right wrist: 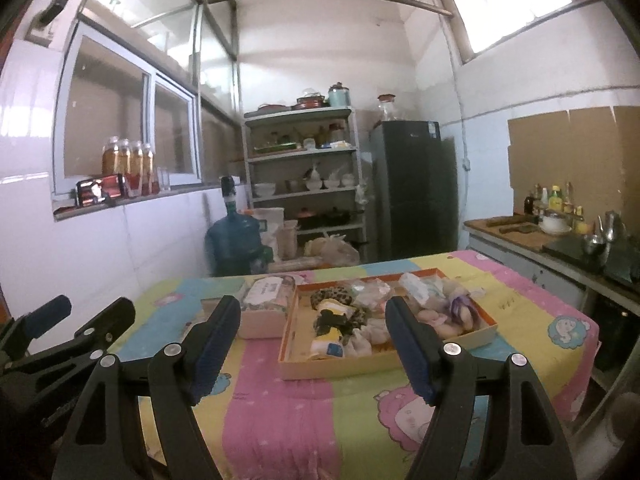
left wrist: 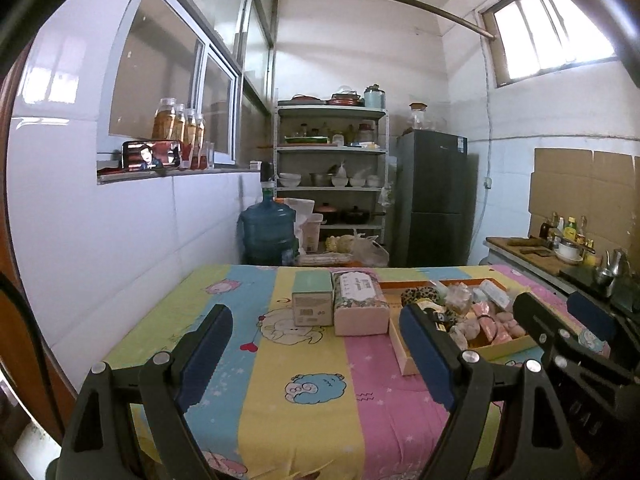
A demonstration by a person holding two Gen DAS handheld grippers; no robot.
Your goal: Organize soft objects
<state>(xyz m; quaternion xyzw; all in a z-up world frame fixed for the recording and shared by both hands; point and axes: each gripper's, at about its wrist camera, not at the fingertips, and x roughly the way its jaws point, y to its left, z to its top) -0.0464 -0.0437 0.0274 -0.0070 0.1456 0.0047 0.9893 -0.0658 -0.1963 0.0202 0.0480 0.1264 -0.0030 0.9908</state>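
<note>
Both grippers hang over the near end of the table with jaws spread wide and nothing between them: the left gripper (left wrist: 316, 352) over the yellow and blue stripes of the tablecloth (left wrist: 304, 420), the right gripper (right wrist: 314, 344) just beside it, facing the tray.

An orange-rimmed shallow tray (right wrist: 340, 366) sits on the cloth toward the right half of the table, its long axis running left to right across the table, turned slightly so its right end lies farther back. Soft objects fill it: a leopard-print piece (right wrist: 332, 298), a black and yellow bundle (right wrist: 330, 326), pale pink lumps (right wrist: 430, 318), clear-wrapped packets (right wrist: 418, 284) and a purple-and-white piece (right wrist: 460, 306).

Left of the tray, a soft tissue pack (left wrist: 360, 304) lies with its long axis pointing away toward the shelves; its top label carries print too small to read. Touching its left side stands a mint-topped box (left wrist: 312, 298) with a barcode patch on its near face; the writing there is unreadable
</note>
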